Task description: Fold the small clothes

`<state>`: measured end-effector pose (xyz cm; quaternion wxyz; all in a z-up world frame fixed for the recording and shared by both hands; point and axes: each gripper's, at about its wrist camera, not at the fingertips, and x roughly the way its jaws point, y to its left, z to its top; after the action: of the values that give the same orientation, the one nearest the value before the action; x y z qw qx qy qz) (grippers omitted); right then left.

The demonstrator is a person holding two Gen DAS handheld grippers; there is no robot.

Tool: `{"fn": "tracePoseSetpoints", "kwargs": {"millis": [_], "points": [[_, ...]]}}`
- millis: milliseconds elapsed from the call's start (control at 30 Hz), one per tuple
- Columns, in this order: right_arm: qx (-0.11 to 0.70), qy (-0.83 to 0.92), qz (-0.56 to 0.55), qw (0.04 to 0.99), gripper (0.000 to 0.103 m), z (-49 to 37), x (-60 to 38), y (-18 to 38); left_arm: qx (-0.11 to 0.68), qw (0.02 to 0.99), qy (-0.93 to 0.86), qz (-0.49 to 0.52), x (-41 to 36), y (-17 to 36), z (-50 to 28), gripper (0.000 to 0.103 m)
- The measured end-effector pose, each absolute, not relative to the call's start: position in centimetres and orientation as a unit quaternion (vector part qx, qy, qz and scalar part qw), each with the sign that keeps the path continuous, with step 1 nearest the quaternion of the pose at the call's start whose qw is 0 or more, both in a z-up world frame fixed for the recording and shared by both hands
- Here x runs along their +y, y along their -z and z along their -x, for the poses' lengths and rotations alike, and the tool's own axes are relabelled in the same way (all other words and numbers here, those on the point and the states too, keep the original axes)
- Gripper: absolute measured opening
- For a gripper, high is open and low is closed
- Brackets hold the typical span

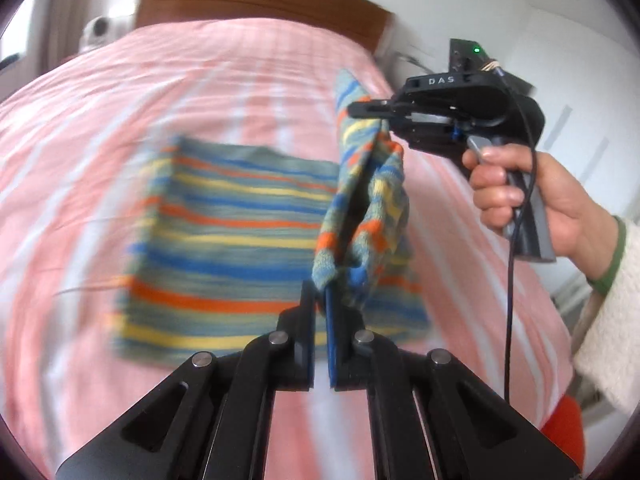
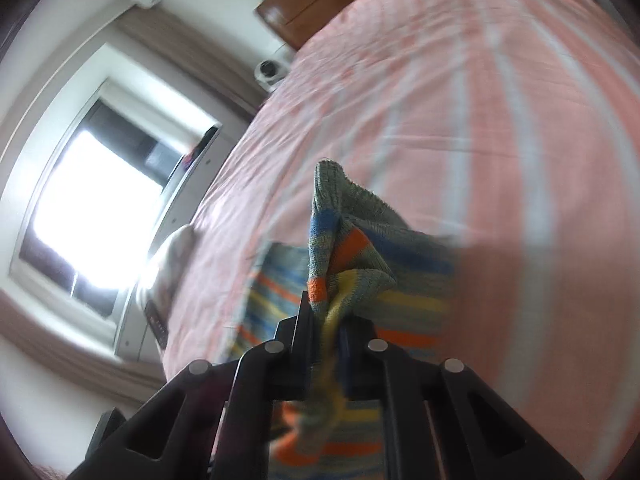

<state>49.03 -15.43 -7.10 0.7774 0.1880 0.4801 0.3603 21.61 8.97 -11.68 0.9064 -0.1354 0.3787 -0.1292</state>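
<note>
While tilted downward: both grippers (gripping cloth (image 1: 240, 236)).

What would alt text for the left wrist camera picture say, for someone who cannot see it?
Two handheld grippers lift one edge of a striped knit garment off a pink striped bed. The left gripper is shut on a lower corner, and the right gripper, held in a person's hand, pinches the cloth higher up. The picture is motion-blurred.
</note>
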Motion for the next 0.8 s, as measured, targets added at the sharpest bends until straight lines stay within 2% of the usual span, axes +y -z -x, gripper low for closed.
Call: {"fn": "tracePoseSetpoints", "kwargs": {"millis": [233,267,300,333,367,400,500,667,733,767,800], "points": [[0.507,-0.375,-0.175,0.756,0.011,-50.5,-1.3,9.5,0.389,0.903,0.061,0.170,15.5,13.4,-20.9,0.002],[0.509,-0.375,-0.174,0.755,0.012,-50.7,0.0,10.1,0.396,0.901,0.046,0.171,16.3,13.9,-20.9,0.004],[0.511,-0.378,-0.181,0.750,0.018,-50.6,1.0,10.8,0.407,0.897,0.033,0.170,16.8,14.4,-20.9,0.007],[0.514,-0.384,-0.195,0.742,0.028,-50.8,1.9,11.7,0.424,0.890,0.013,0.169,17.6,14.9,-20.9,0.009],[0.519,-0.387,-0.208,0.733,0.040,-50.7,2.5,12.2,0.432,0.885,0.009,0.174,17.8,15.4,-21.2,0.017],[0.519,-0.385,-0.224,0.729,0.057,-50.7,2.5,12.6,0.433,0.883,0.011,0.181,18.3,15.4,-21.1,0.033],[0.501,-0.383,-0.245,0.736,0.058,-49.6,-0.2,11.9,0.401,0.898,0.017,0.180,19.2,13.7,-19.8,0.063],[0.471,-0.384,-0.093,0.789,0.058,-43.6,-4.5,8.4,0.387,0.909,0.054,0.142,16.3,12.5,-21.2,0.075],[0.456,-0.393,-0.039,0.797,0.057,-39.8,-5.9,7.9,0.407,0.904,0.040,0.123,15.0,13.8,-23.0,0.070],[0.451,-0.399,-0.021,0.798,0.056,-38.2,-6.5,8.0,0.419,0.899,0.033,0.127,15.0,14.3,-23.0,0.037],[0.448,-0.411,-0.001,0.794,0.054,-36.0,-6.8,8.6,0.437,0.889,0.027,0.133,15.1,15.2,-23.4,0.012]]}}
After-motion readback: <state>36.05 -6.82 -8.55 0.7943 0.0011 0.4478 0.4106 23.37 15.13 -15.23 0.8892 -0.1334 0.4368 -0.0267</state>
